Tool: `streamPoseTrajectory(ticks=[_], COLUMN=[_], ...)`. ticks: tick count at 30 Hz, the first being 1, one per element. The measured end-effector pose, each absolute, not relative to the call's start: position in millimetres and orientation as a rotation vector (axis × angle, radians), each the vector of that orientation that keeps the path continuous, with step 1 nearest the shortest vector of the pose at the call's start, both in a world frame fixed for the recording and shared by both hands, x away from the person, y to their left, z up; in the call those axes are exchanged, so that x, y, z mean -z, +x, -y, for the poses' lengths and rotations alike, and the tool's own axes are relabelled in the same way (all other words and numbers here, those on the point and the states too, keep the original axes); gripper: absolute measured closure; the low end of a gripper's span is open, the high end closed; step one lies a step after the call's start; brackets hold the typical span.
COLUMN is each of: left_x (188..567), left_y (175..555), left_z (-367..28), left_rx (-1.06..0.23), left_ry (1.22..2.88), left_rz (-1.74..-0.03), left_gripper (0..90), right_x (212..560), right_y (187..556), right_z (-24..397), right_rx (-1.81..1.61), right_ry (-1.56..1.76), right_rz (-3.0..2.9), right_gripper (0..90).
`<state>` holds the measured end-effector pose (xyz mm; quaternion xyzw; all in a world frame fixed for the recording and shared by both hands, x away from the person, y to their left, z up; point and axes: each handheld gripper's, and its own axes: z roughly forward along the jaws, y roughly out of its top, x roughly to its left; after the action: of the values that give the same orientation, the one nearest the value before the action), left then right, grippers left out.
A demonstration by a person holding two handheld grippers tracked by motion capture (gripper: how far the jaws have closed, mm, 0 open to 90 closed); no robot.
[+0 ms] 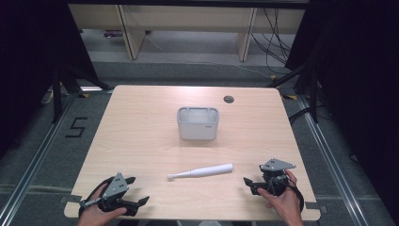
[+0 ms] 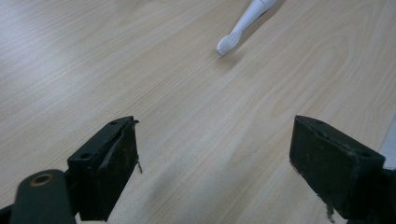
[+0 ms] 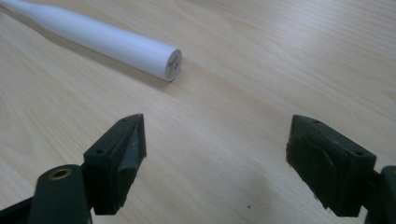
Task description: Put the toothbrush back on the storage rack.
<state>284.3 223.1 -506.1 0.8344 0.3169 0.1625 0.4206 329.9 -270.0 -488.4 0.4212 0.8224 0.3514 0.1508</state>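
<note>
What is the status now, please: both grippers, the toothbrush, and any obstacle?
Left gripper open, right gripper open, both empty near table edge. Toothbrush flat between them, untouched. White bin behind it, apart. Nothing in the way.

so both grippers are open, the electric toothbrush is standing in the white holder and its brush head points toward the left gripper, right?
Not quite: the electric toothbrush is not in the white holder. The high view shows it lying flat on the table, nearer the person than the holder. The rest holds: left gripper and right gripper are open, and the brush head points toward the left gripper.
</note>
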Motion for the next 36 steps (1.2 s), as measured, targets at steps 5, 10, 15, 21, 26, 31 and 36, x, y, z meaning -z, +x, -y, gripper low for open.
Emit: streamPoseTrajectory(ticks=[5, 10, 15, 21, 26, 31, 36], left_x=[505, 505, 507, 506, 506, 506, 506], left_y=[285, 285, 285, 285, 285, 285, 285], left_z=[-225, -225, -223, -224, -224, -224, -224], left_rx=[-0.42, -0.421, -0.408, -0.417, -0.413, -0.404, -0.408], left_ry=[2.114, 2.113, 2.084, 2.088, 2.082, 2.086, 2.071], left_rz=[-0.78, -0.782, -0.802, -0.801, -0.803, -0.8, -0.803], left_gripper=[14.7, 14.7, 14.7, 14.7, 14.7, 14.7, 14.7], right_x=[488, 484, 479, 476, 471, 461, 454], right_y=[330, 331, 331, 332, 333, 340, 347], right_z=[268, 265, 259, 252, 243, 232, 214], right_rx=[-0.993, -0.975, -0.974, -0.973, -0.968, -0.951, -0.927], right_ry=[1.185, 1.143, 1.137, 1.091, 1.042, 0.977, 0.877], right_rz=[-2.351, -2.381, -2.391, -2.411, -2.431, -2.454, -2.499], right_gripper=[22.2, 24.5, 25.5, 26.3, 27.0, 27.2, 29.7])
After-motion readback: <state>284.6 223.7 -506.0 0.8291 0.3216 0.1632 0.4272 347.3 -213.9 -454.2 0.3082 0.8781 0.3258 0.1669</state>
